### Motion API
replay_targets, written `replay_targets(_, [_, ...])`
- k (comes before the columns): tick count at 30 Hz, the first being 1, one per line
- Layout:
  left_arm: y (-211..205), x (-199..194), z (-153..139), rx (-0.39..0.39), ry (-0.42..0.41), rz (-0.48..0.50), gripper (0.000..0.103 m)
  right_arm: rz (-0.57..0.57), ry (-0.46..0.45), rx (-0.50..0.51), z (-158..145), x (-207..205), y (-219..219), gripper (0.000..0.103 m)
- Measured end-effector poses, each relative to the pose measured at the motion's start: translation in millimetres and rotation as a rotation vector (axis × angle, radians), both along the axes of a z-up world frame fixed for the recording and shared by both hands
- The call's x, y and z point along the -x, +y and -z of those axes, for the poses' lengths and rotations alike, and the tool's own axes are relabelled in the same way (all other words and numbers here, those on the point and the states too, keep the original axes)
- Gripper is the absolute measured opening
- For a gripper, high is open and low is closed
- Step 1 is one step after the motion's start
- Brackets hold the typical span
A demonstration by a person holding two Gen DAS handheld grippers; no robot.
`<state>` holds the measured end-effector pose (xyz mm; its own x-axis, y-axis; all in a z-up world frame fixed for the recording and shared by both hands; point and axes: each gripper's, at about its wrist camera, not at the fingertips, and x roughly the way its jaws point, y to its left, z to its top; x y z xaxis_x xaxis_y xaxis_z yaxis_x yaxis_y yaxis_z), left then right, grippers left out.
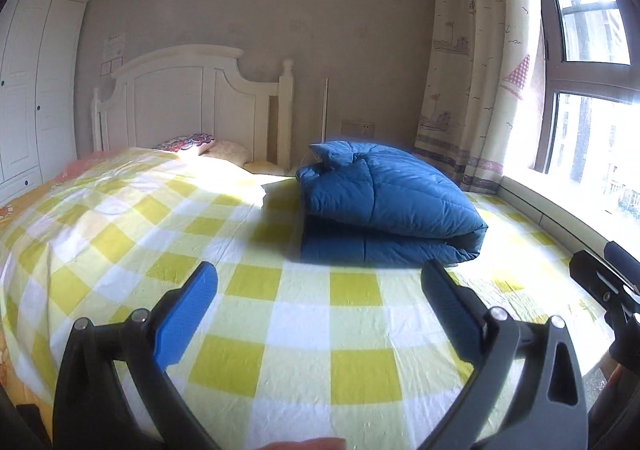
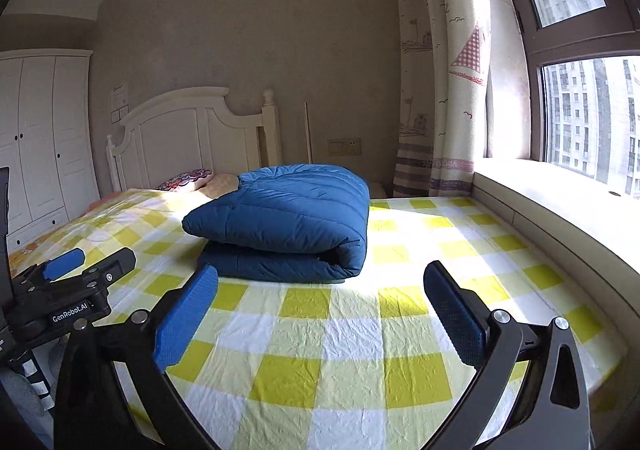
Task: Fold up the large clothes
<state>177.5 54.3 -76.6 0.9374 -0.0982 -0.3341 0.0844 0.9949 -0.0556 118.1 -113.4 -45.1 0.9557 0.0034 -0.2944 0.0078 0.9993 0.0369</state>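
Puffy blue quilted down coat [image 1: 384, 202] folded into a thick bundle, lying mid-bed on wrinkled yellow-white checked cotton sheet [image 1: 304, 334], left gripper [image 1: 320, 314] spread wide and empty, right gripper [image 2: 320, 314] likewise apart, white panelled wooden headboard [image 2: 192, 138] behind.

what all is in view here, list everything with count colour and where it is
folded padded garment: 1, blue, on the bed toward the headboard
bed sheet: 1, yellow and white check, covering the bed
pillows: at least 2, one red patterned, one pale, at the headboard
headboard: 1, white, against the wall
wardrobe: 1, white, left of the bed
curtain: 1, cream with boat print, beside the window
window: 1, dark frame, right of the bed
wall sockets: 1 panel, beige, on the wall
left gripper: 1, black with blue pads, jaws open above the sheet
right gripper: 1, same, jaws open, holding nothing
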Motion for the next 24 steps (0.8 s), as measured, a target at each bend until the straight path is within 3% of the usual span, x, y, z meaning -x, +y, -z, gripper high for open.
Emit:
replay_targets(6, [-5,19,4,-0.002,-0.004,0.027,0.101,0.011,-0.011,0.012,1,22,4,0.099])
replay_targets(24, [0,25,7,-0.016,0.008,0.004,0.101,-0.012,0.02,0.028,14,30,12,0.099])
